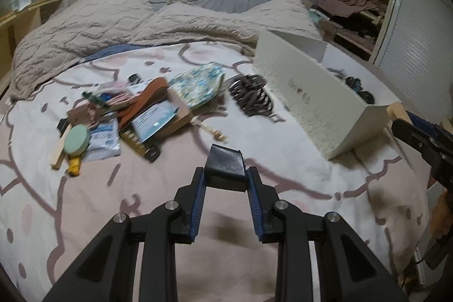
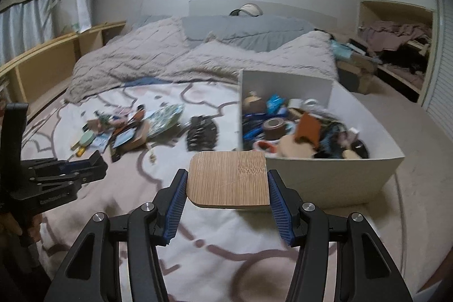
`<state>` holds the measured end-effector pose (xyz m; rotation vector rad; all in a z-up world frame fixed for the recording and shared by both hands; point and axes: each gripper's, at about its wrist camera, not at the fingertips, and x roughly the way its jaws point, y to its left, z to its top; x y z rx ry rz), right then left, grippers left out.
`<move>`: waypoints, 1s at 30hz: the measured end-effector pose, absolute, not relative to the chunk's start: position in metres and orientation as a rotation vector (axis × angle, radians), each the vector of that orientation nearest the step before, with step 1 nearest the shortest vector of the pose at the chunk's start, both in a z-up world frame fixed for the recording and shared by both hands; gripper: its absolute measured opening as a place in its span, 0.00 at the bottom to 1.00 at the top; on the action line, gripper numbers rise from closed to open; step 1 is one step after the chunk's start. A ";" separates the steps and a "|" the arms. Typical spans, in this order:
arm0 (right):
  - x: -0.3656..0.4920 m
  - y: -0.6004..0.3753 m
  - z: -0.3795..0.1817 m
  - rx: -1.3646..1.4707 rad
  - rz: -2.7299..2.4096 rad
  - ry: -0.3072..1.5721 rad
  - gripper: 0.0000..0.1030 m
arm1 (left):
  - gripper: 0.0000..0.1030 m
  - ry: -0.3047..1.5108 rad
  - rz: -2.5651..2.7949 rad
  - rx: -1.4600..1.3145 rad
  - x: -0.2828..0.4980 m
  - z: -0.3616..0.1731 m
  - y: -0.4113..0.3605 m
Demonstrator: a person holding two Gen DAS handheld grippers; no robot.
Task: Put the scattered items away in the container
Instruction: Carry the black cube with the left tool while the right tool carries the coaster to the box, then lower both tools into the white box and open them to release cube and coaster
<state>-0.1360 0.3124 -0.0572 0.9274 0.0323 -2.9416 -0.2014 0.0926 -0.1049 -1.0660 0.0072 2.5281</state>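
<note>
Scattered items lie in a heap on the patterned bedspread, left of the white container: round green disc, printed plastic packet, brown strap, blue-white card, floral pouch, dark coiled bundle nearest the container's side wall. Left gripper clamped on a small black block, pads pressing both its sides, held above the bedspread in front of the heap. Right gripper closed wide on a wooden board, board flat between the blue pads, its far edge at the container's near wall. Container is open-topped, already crowded: tape roll, orange-brown piece, blue items, more too blurred to name. In the right wrist view the left gripper sits low at left, well apart from the board. Bare bedspread lies between grippers and heap; rumpled beige blanket bounds the far side; container stands near the bed's right edge.
</note>
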 end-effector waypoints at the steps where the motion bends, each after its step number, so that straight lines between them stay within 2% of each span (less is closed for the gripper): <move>1: -0.136 0.318 -0.056 0.923 -2.953 0.025 0.55 | 0.28 0.008 2.521 -1.056 -0.202 -0.102 0.097; 11: -0.152 0.391 -0.037 0.956 -3.017 -0.130 0.55 | 0.28 0.044 2.473 -0.957 -0.217 -0.066 0.151; 21: -0.191 0.433 -0.029 1.016 -3.048 -0.139 0.55 | 0.28 0.075 2.398 -0.890 -0.233 -0.040 0.213; 30: -0.232 0.453 -0.015 0.982 -3.053 -0.147 0.55 | 0.28 0.089 2.349 -0.891 -0.253 -0.037 0.253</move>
